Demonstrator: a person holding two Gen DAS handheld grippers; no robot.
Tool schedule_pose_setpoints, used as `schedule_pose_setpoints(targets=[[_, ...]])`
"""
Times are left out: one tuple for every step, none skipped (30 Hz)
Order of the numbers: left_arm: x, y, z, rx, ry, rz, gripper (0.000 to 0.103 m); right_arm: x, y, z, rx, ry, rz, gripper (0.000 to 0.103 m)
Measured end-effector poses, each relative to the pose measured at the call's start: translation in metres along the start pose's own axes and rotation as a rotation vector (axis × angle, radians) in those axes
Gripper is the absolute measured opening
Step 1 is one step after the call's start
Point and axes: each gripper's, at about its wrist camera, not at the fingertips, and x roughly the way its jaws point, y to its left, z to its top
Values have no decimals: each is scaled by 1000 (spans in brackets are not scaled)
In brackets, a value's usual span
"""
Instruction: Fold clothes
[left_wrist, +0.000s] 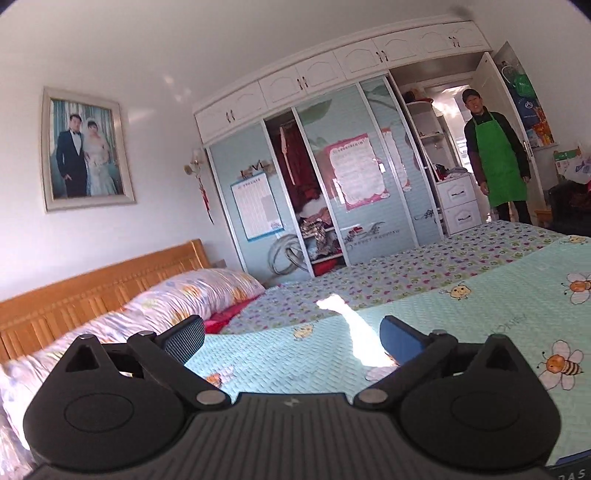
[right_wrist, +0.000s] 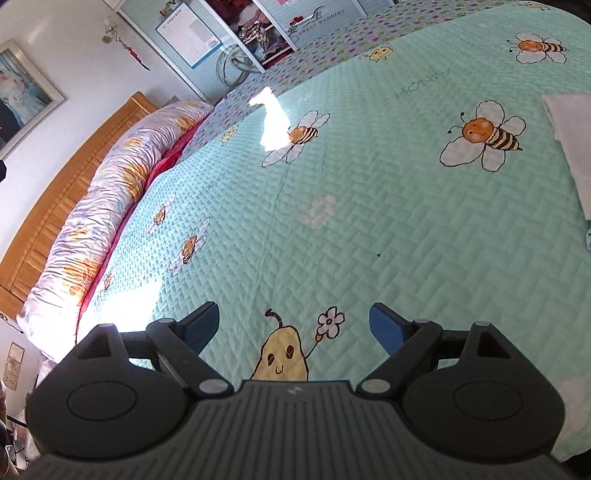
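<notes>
A pale folded cloth (right_wrist: 570, 147) lies on the bed at the right edge of the right wrist view, only partly in frame. My right gripper (right_wrist: 293, 321) hovers over the mint bee-print quilt (right_wrist: 369, 221), well left of the cloth, open with nothing between its fingers. In the left wrist view my left gripper (left_wrist: 293, 334) points almost level across the same quilt (left_wrist: 480, 314), jaws wide and empty. No garment shows in the left wrist view.
A rolled floral duvet (right_wrist: 107, 221) lies along the wooden headboard (left_wrist: 74, 295) at the left. A wardrobe (left_wrist: 332, 184) with a partly slid-back door stands beyond the bed. A person in a green apron (left_wrist: 498, 162) stands in the doorway at the far right.
</notes>
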Motion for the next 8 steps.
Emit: schedule_pose_setpoints(targets=[[3,1,-4,-18,16,-19,103,2,0,-2,-1,5,-13,88],[7,0,-8,-31,29,-39,103,4,-2,-3,-2,10,-27,88],[12,-2,-12,-40,52,-68,103,6,-3,-5,-3,16,-41,88],[17,-4,-17,-48,76,-97,103,9,-5,-6,-2,22,-56,88],[25,-7,-21,-60,112,-148,103,11,-7,-7,0,28,-70,88],[35,-10,-28,-88,164,-208,103,13,-10,-7,5,34,-82,88],[46,-14,-35,-118,219,-268,103,16,-14,-8,12,40,-94,88],[56,-18,-46,-144,279,-311,103,19,-17,-7,22,45,-105,88]])
